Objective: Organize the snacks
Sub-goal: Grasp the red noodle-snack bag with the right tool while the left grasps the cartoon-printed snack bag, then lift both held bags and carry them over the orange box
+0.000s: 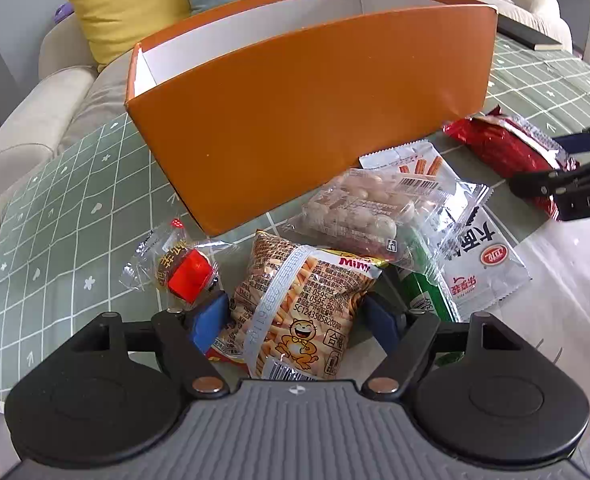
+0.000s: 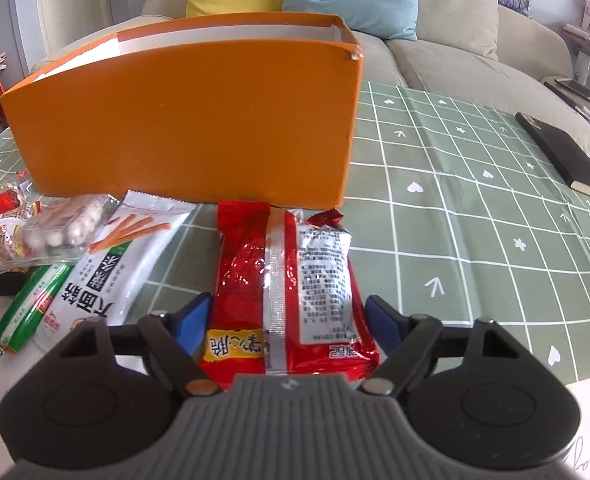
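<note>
Right wrist alone shows the black notebook (image 2: 567, 160) on the tablecloth (image 2: 455, 200).

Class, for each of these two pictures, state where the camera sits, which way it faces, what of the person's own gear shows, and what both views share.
Left wrist view: sits on the left gripper, looking forward and down at the Mimi snack bag between its fingers; the right gripper shows at the right edge.
Right wrist view: sits on the right gripper, looking forward and down at the red snack packet between its fingers.
Shared: the orange box, the white noodle-snack packet, the green sausage and the green checked tablecloth.
</note>
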A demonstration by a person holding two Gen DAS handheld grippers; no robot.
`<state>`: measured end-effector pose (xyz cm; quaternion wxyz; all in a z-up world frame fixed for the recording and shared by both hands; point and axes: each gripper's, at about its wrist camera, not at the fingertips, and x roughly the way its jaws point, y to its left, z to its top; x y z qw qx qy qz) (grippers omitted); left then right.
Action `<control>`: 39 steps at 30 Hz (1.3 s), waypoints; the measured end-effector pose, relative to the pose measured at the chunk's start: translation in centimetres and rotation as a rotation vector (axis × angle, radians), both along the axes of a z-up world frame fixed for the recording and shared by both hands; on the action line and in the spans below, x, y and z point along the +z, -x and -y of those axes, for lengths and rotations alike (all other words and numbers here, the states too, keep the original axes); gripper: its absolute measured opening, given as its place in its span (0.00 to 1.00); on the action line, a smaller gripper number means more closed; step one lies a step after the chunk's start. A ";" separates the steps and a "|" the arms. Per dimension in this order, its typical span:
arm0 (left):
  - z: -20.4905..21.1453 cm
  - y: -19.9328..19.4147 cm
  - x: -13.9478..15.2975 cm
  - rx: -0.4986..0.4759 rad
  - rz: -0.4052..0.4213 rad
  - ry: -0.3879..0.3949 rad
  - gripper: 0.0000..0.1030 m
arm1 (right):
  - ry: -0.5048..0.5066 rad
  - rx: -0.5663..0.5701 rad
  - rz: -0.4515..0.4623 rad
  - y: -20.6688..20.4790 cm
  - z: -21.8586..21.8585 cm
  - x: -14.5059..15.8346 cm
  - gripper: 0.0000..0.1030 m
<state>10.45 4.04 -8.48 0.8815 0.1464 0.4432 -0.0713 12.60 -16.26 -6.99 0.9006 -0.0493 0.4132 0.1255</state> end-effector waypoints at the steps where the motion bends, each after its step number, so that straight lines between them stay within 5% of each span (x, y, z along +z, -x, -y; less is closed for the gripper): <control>1: 0.0 0.1 0.0 -0.002 0.002 0.005 0.83 | -0.002 0.002 0.000 0.1 -0.1 0.0 0.74; 17: -0.3 1.2 1.3 0.084 0.077 0.049 0.52 | -0.001 0.028 0.009 2.0 -1.2 0.8 0.68; 39: 0.0 3.5 5.8 0.142 0.166 0.089 0.50 | -0.012 0.110 0.102 5.0 -2.4 5.1 0.68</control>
